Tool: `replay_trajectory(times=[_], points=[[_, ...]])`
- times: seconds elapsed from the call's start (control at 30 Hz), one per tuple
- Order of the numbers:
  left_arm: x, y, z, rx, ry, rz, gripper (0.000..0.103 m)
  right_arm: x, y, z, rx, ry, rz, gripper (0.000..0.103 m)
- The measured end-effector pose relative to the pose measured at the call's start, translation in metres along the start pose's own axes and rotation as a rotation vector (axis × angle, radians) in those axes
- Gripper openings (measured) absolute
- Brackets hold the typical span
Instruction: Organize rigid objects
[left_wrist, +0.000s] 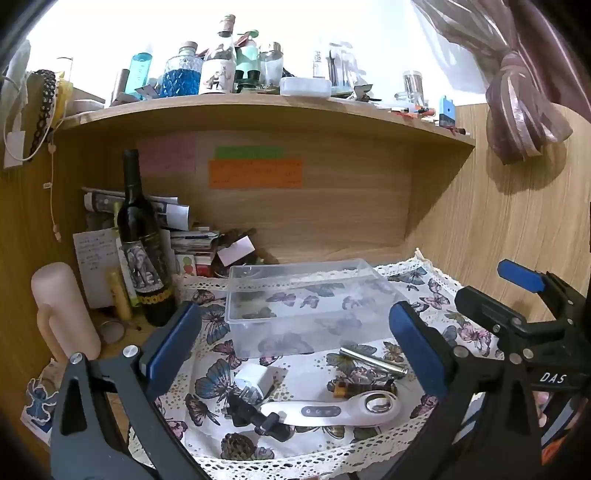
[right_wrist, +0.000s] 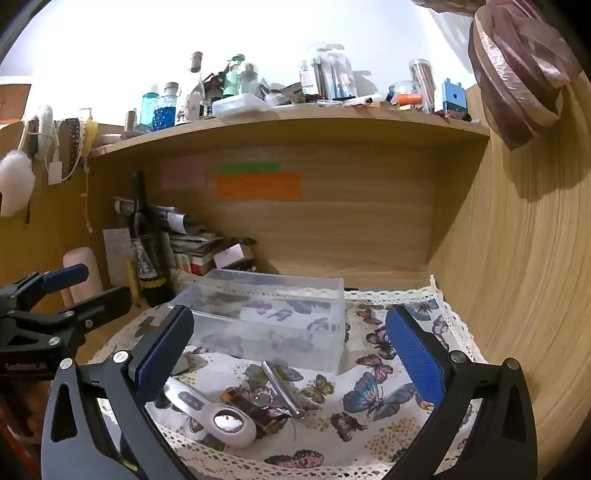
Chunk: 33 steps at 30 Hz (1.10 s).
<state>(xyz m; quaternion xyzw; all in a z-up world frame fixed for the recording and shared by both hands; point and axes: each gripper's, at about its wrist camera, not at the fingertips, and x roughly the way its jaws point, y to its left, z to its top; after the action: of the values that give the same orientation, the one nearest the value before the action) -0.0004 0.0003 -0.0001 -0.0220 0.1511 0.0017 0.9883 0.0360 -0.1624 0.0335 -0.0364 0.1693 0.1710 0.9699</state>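
A clear plastic box (left_wrist: 314, 302) stands empty on the butterfly cloth (left_wrist: 436, 291); it also shows in the right wrist view (right_wrist: 266, 321). In front of it lie a white charger plug (left_wrist: 255, 380), a black clip-like piece (left_wrist: 258, 417), a white handheld device with a metal ring head (left_wrist: 332, 410), a small brown bottle (left_wrist: 362, 388) and a metal tube (left_wrist: 373, 360). My left gripper (left_wrist: 295, 354) is open above these items. My right gripper (right_wrist: 291, 358) is open over the white device (right_wrist: 218, 417), the metal tube (right_wrist: 282, 387) and the brown bottle (right_wrist: 251, 404).
A dark wine bottle (left_wrist: 142, 243), a pink cylinder (left_wrist: 64, 314) and stacked papers (left_wrist: 184, 240) crowd the back left corner. A shelf (left_wrist: 258, 110) full of bottles hangs overhead. A wooden wall (right_wrist: 517, 277) closes the right side.
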Motion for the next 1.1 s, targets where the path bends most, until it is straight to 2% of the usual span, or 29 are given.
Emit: replay_trajectory(times=[0.3,0.47,1.1], points=[[0.004,-0.004,0.008,0.01,0.015,0.002,0.103,0.0,0.0,0.002,0.004,0.008,-0.002,0.103],[0.0,0.0,0.003,-0.009,0.002,-0.021,0.103,-0.001,0.003,0.004,0.012,-0.002,-0.001,0.103],[-0.003,0.002,0.004,-0.016,-0.01,-0.012,0.103,-0.008,0.005,0.006,-0.002,-0.027,0.013,0.103]])
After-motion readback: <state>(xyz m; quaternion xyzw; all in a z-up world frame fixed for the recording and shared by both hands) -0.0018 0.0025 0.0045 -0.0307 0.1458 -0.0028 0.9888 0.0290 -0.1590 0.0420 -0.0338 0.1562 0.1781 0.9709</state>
